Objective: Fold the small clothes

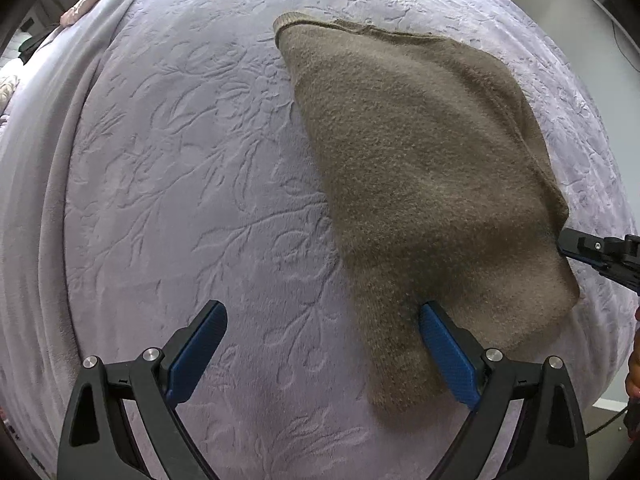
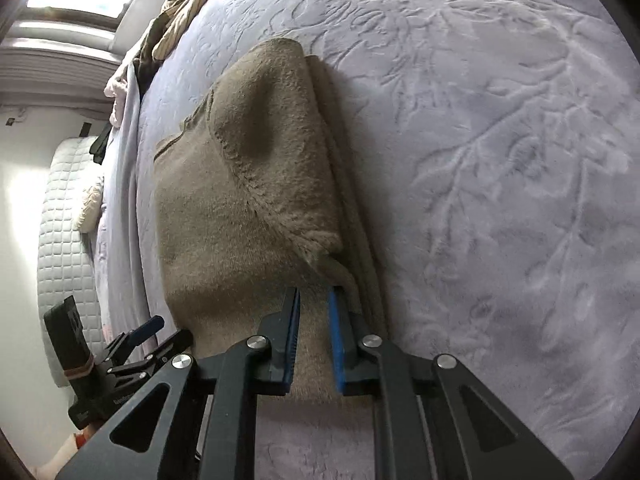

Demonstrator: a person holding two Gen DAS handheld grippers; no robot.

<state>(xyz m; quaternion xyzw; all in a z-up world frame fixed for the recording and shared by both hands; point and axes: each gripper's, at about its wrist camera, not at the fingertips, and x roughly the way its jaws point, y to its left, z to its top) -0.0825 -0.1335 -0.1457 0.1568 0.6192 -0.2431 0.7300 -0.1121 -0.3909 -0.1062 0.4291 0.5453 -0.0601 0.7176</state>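
Note:
A fuzzy brown garment [image 1: 420, 184] lies folded on the lilac embossed bedspread [image 1: 192, 184]. My left gripper [image 1: 322, 314] is open over the garment's near left edge; its right finger [image 1: 448, 356] touches the cloth and its left finger sits over bare bedspread. In the right wrist view the garment [image 2: 248, 184] shows a folded flap on top and stacked layers along its right side. My right gripper [image 2: 314, 300] is nearly closed, its jaws narrowly apart around the garment's near edge. The right gripper's tip [image 1: 576, 246] shows at the garment's right edge in the left wrist view.
A pile of other clothes [image 2: 188, 4] lies at the far end of the bed. A loose lilac sheet [image 1: 44, 160] is bunched along the bed's left side. A quilted white headboard [image 2: 64, 216] and wall stand beyond the bed. The left gripper [image 2: 136, 340] shows at lower left in the right wrist view.

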